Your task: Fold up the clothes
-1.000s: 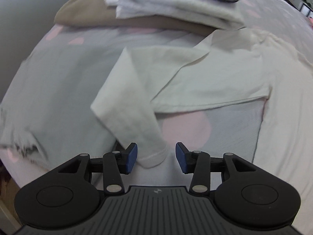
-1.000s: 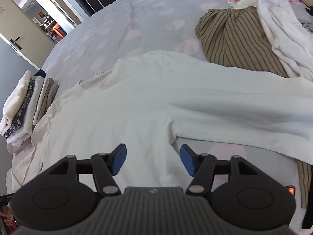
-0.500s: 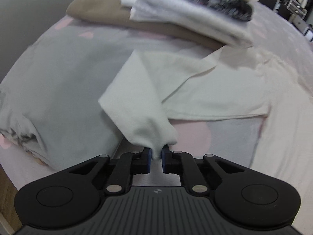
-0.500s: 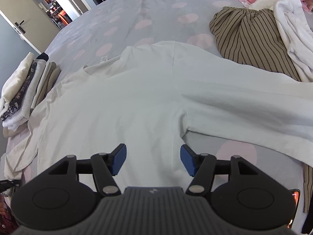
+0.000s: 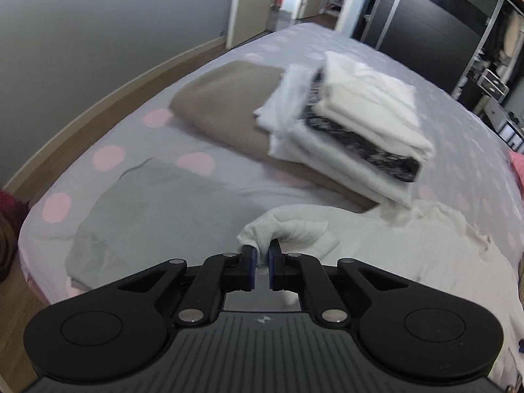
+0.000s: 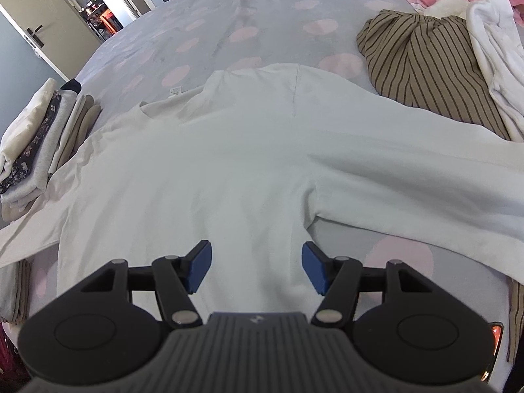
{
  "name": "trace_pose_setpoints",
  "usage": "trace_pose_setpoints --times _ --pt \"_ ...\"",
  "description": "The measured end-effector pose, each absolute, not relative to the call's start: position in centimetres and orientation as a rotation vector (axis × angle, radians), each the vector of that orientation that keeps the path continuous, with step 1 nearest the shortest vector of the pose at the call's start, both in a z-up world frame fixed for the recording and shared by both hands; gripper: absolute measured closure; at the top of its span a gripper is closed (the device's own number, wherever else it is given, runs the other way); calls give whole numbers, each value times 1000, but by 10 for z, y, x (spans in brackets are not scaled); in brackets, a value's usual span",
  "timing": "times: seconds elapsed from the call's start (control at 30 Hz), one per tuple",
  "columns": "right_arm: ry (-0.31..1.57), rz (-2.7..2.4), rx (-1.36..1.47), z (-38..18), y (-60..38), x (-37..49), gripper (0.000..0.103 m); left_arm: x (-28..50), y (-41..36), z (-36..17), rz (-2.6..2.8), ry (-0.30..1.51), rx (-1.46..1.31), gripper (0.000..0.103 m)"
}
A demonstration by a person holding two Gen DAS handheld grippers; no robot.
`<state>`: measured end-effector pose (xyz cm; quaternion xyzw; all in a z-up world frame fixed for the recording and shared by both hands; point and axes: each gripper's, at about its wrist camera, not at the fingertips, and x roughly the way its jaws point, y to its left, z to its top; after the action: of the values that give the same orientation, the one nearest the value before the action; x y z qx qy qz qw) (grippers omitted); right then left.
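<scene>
Beside a folded stack [image 5: 347, 131], the left gripper [image 5: 261, 258] pinches the white shirt's [image 6: 229, 170] sleeve cuff [image 5: 288, 232]; the right gripper [image 6: 255, 268] hovers agape; apparently folding has barely begun.

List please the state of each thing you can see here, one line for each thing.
Left tongs: closing, pinching the sleeve cuff.
Right tongs: open, holding nothing, above the shirt.
White shirt: spread flat on the bed, not yet folded.
Sleeve cuff: lifted, bunched.
Stack of clothes: folded.
Striped garment: crumpled, unfolded.
Door: open.
</scene>
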<state>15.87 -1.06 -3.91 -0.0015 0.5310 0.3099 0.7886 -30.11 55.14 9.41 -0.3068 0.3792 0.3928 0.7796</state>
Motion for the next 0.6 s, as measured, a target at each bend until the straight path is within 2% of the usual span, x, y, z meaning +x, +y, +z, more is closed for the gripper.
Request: trace_pose_setpoints --times 0.3,0.33,0.4,0.47,0.6 --pt "1142 633 -35 -46 -7 161 39 -327 586 2 926 903 -883 96" --pt "1144 630 -38 -48 -7 161 39 -329 587 -1 936 907 -884 95" --pt "1150 625 -43 -50 -6 162 39 -332 587 2 960 899 -867 81" --pt "1156 627 -51 -52 -4 162 39 -336 583 12 975 882 -817 76" --pt "1156 637 -59 -53 -1 162 39 -334 570 33 914 868 -669 75"
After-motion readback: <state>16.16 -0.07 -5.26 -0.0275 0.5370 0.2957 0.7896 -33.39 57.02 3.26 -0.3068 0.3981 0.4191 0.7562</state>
